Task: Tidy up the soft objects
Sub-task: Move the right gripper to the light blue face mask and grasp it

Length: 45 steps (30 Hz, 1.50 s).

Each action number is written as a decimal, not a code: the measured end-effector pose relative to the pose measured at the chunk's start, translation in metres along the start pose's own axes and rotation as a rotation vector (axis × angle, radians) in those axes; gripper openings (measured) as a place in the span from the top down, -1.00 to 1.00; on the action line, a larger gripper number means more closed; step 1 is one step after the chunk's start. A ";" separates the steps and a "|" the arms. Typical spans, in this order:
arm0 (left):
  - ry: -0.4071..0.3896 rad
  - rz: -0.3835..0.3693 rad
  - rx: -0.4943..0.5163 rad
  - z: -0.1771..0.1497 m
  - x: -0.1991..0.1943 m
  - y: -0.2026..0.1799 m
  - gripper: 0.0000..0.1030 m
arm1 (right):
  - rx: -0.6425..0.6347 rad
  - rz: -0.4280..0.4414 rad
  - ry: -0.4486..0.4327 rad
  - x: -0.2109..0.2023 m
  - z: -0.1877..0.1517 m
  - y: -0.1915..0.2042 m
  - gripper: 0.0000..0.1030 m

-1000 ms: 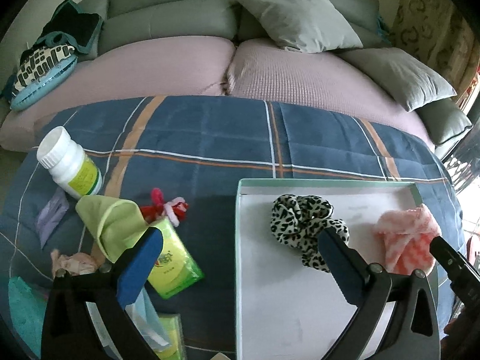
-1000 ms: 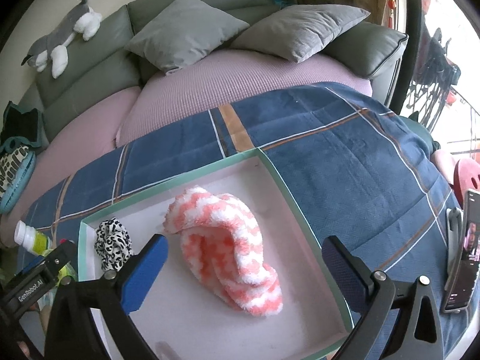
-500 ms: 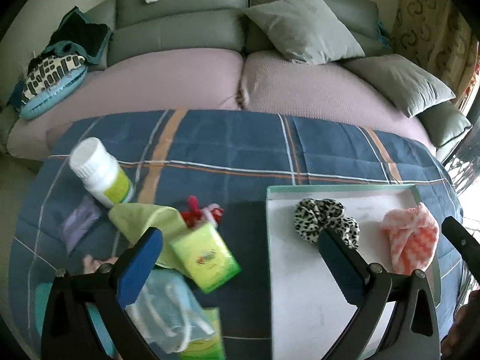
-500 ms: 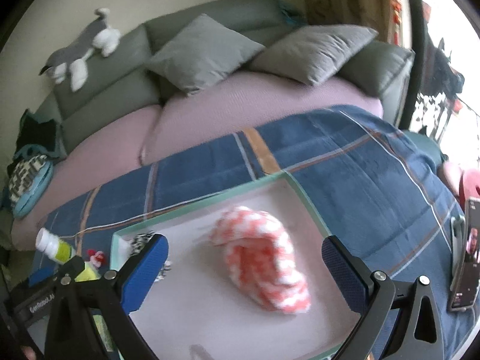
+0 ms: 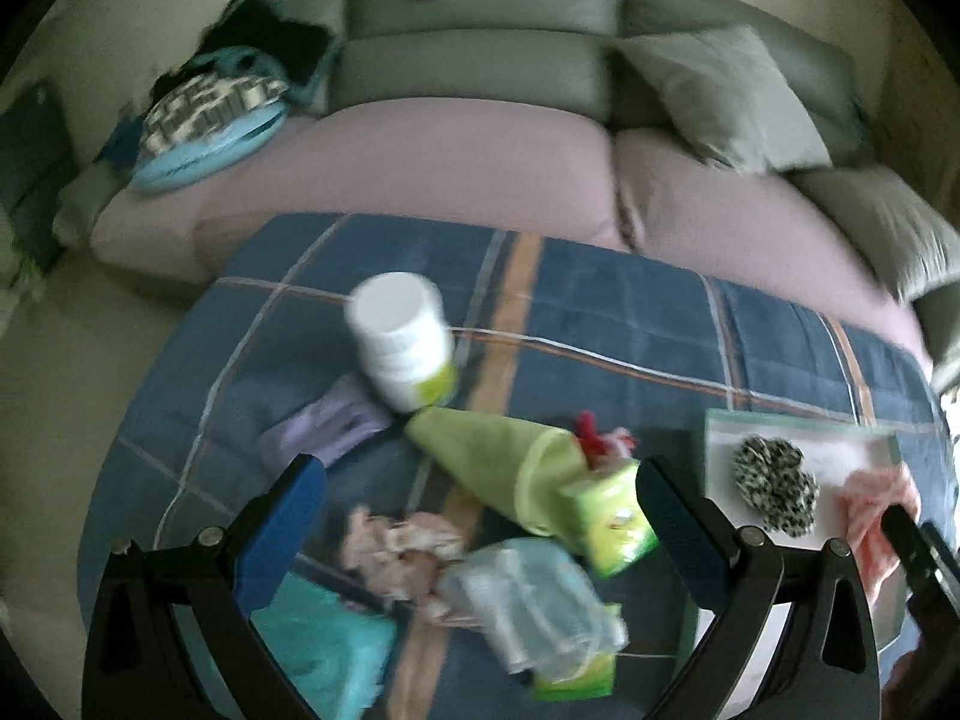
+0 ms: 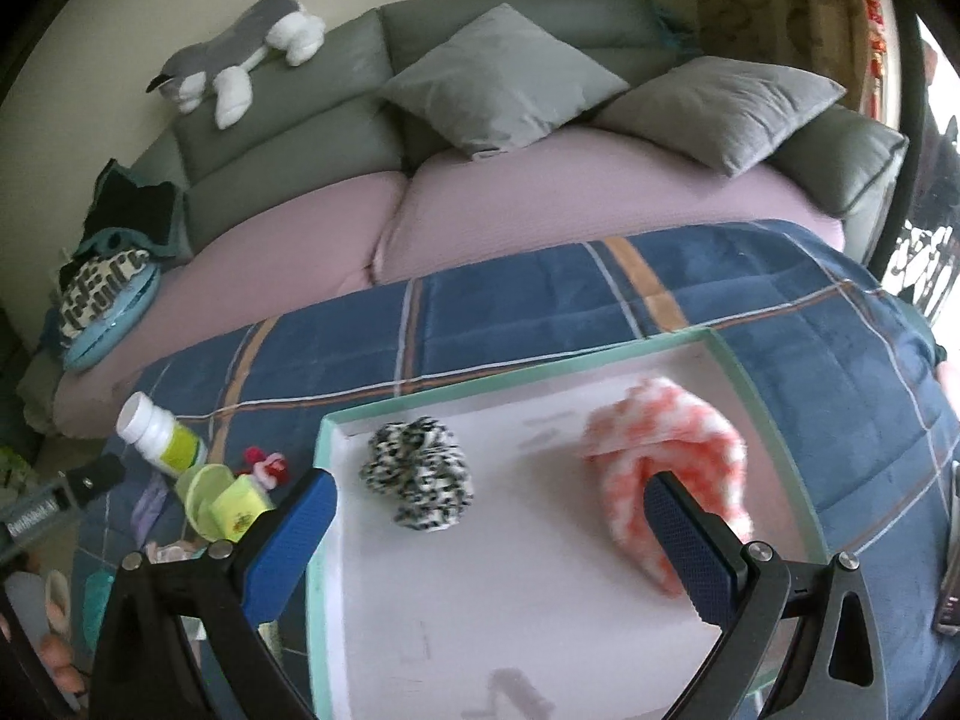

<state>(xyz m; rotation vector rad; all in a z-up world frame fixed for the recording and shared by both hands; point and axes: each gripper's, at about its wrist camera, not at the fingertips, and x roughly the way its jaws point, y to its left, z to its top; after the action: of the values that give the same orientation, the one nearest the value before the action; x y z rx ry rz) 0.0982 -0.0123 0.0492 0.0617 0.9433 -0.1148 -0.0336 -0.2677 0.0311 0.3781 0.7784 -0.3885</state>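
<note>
Both tongs gape empty: left tongs (image 5: pixel 480 516) over bottle (image 5: pixel 403 343), green cloth (image 5: pixel 480 462), tissue pack (image 5: pixel 612 516); right tongs (image 6: pixel 489 534) over tray (image 6: pixel 336 420) holding scrunchie (image 6: pixel 420 480), pink towel (image 6: pixel 666 444)

Both wrist views look down forward, sharing the tray (image 5: pixel 798 427).

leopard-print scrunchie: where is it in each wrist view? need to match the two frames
Left wrist: leopard-print scrunchie sits at the far right, in the tray's far corner, just right of the left gripper.
Right wrist: leopard-print scrunchie sits centre-left, in the tray's far-left part, between the open fingers of the right gripper.
Shared landmark: the white bottle standing on the blue plaid blanket.
</note>
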 end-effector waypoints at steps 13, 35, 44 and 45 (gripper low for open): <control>0.040 0.049 -0.161 -0.001 -0.002 0.074 -1.00 | -0.142 0.184 0.088 0.019 -0.023 0.085 -1.00; 0.281 -0.017 0.009 -0.006 0.055 0.104 -0.99 | -0.309 0.315 0.287 0.065 -0.073 0.168 -1.00; 0.313 -0.058 -0.016 -0.014 0.059 0.112 -0.99 | -0.358 0.326 0.314 0.074 -0.083 0.182 -0.61; 0.314 -0.062 -0.014 -0.013 0.060 0.110 -0.99 | -0.365 0.329 0.318 0.075 -0.085 0.183 -0.51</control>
<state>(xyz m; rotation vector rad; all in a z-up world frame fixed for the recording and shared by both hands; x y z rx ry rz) 0.1360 0.0938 -0.0068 0.0375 1.2601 -0.1587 0.0502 -0.0848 -0.0453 0.2193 1.0555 0.1283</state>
